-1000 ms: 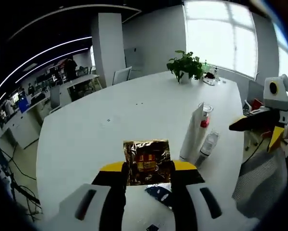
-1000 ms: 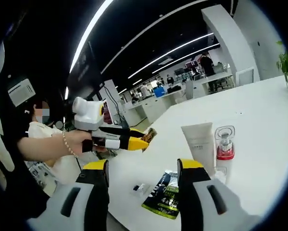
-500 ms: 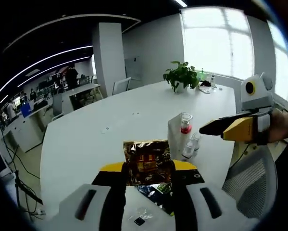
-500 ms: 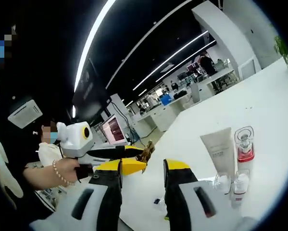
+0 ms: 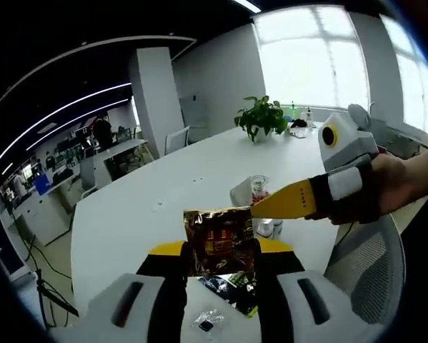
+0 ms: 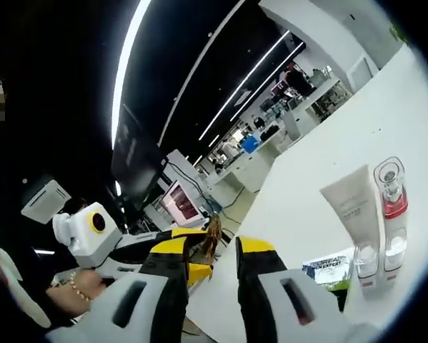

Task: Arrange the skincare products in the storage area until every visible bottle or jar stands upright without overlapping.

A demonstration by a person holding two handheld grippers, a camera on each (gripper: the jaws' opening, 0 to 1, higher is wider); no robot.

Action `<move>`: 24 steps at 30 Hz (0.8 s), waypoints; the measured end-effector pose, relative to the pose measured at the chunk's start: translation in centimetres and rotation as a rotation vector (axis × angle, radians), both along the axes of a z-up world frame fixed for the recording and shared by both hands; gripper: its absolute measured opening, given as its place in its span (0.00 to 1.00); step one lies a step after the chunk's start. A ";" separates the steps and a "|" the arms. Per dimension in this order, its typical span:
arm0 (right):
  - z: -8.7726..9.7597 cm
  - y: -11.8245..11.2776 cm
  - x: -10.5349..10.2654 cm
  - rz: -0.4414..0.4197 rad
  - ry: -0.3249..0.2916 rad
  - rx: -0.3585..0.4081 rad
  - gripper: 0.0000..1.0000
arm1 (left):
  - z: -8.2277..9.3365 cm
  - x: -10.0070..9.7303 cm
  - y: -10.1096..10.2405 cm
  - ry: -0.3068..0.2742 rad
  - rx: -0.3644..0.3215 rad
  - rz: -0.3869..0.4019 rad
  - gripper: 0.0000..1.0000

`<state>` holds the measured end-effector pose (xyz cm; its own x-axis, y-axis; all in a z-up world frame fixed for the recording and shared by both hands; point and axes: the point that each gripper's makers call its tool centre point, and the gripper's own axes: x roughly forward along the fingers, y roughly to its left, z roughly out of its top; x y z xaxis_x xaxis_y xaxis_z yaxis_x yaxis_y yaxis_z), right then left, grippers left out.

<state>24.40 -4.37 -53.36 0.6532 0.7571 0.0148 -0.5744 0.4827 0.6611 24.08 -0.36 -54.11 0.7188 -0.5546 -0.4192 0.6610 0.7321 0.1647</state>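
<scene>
You stand in a big office with a long white table [image 5: 149, 207]. A green plant [image 5: 262, 116] sits near the bright window [image 5: 310, 53]. Long lights [image 6: 131, 64] glow on the dark ceiling.

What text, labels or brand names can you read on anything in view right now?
Gold sachet held in the left gripper: label too blurred to read.
White tube: grey print, too small to read.
Dark sachet on the table: white lettering, not legible.
Red-collared bottle: no readable text.
</scene>
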 end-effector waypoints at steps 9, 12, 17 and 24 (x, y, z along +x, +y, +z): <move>-0.3 0.5 -0.3 0.006 0.017 0.009 0.13 | -0.2 -0.4 -0.2 -0.002 0.014 -0.005 0.35; -0.5 0.6 -0.4 0.011 0.025 0.006 0.10 | -0.2 -0.2 0.0 -0.001 0.016 0.000 0.35; -0.6 0.9 -0.4 0.020 0.032 0.012 0.05 | -0.3 -0.3 0.2 0.006 0.020 0.001 0.36; -0.5 0.9 -0.4 0.015 0.040 0.030 0.02 | -0.5 -0.3 0.2 0.008 0.023 -0.006 0.36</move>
